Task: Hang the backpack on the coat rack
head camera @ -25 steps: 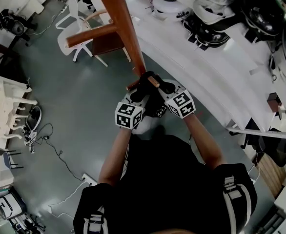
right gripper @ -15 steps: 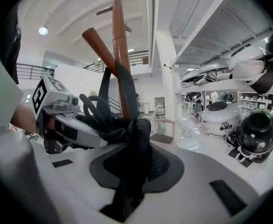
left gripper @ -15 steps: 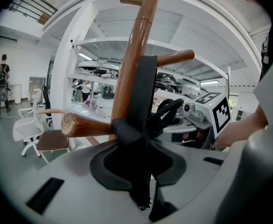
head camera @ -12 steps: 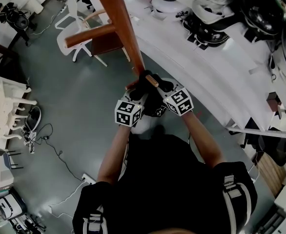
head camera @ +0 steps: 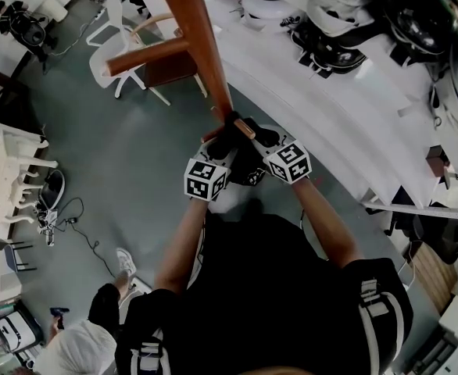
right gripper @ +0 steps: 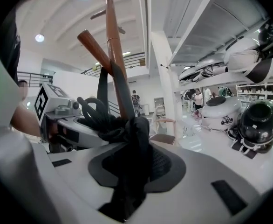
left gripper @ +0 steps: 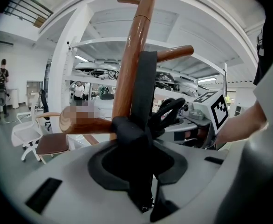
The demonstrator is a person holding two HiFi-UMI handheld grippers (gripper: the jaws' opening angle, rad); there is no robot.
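The brown wooden coat rack pole [head camera: 202, 45] rises just ahead of both grippers, with a short peg [head camera: 245, 129] between them. The backpack's black strap [head camera: 230, 137] is looped at that peg; its pale body [head camera: 227, 199] hangs below. In the left gripper view the strap [left gripper: 146, 83] runs up along the pole [left gripper: 134, 55] from between the jaws of my left gripper [left gripper: 139, 146], which are opening. The jaws of my right gripper [right gripper: 133, 148] are opening too, with bunched strap [right gripper: 120, 94] still pinched between them. The two grippers [head camera: 223, 145] [head camera: 254, 141] face each other closely.
A white shelf unit [head camera: 323, 108] with several white and black domed appliances runs along the right. A white chair [head camera: 119, 53] stands behind the rack. A person in a white cap [head camera: 80, 346] crouches at the lower left, near cables [head camera: 80, 225] on the grey floor.
A person in a white cap has come into the head view at the lower left. Both grippers stay at the peg with the strap.
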